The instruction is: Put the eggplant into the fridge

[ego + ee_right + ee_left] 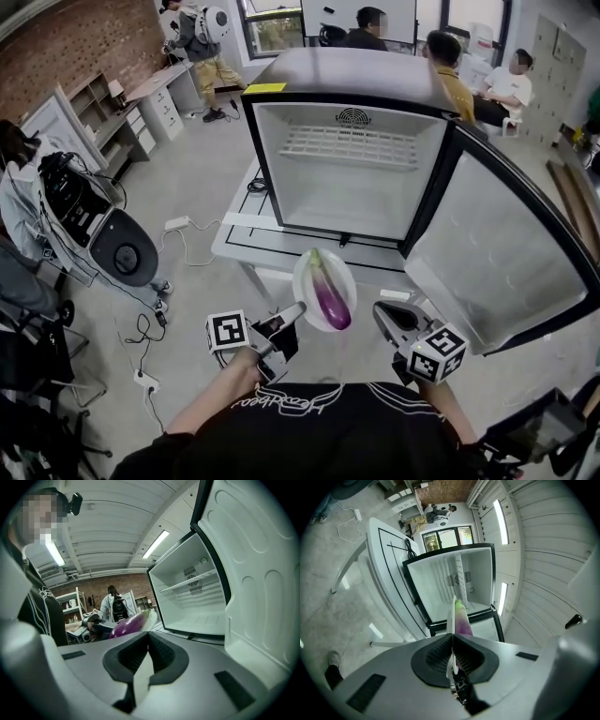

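Observation:
A purple eggplant (328,292) with a green stem lies on a white plate (302,277), held in the air in front of the open fridge (349,178). My left gripper (294,316) is shut on the plate's near rim. In the left gripper view the plate's rim (450,620) runs edge-on from my left gripper (451,643), with the eggplant (462,621) beyond and the fridge (450,581) behind. My right gripper (382,315) sits shut and empty just right of the plate. From my right gripper (147,637) the eggplant (127,625) shows at left.
The fridge door (502,253) stands swung open to the right, close to my right gripper. The fridge rests on a low white table (239,234). A wire shelf (352,145) sits high inside. Equipment (103,234) and cables lie at left; several people are at the back.

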A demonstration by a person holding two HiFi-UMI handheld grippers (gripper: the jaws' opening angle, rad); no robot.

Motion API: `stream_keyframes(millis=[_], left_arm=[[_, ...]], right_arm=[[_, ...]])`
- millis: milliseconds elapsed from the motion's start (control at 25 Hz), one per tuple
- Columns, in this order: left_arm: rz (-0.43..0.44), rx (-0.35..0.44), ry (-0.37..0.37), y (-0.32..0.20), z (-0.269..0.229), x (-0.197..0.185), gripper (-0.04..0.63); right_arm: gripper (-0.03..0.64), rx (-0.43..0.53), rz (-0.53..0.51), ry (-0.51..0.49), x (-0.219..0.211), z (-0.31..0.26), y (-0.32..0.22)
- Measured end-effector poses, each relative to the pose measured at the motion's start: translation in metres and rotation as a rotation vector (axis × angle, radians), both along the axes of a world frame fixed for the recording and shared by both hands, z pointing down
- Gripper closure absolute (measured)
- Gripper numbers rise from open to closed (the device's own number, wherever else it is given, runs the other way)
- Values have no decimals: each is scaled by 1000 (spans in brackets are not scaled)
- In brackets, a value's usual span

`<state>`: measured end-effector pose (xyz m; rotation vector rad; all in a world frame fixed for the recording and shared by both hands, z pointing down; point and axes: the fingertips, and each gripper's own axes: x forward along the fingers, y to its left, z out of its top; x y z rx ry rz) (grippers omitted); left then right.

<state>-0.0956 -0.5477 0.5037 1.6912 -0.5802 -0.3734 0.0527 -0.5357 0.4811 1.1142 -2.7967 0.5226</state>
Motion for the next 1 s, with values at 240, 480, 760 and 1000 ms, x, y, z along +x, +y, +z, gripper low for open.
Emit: stream_keyframes(millis=[240, 480, 760, 1000], left_arm=[[-15, 38, 15, -37, -11, 13, 577], [-23, 33, 32, -48, -9, 9, 577], [-19, -10, 13, -64, 8, 1, 577], [3, 6, -8, -97, 4, 2, 577]], right_arm=[[611, 33, -14, 21, 9, -6, -40], [611, 28, -21, 32, 2, 2, -49], [611, 30, 5, 21, 2, 5, -62], [611, 27, 38, 6, 3, 1, -88]])
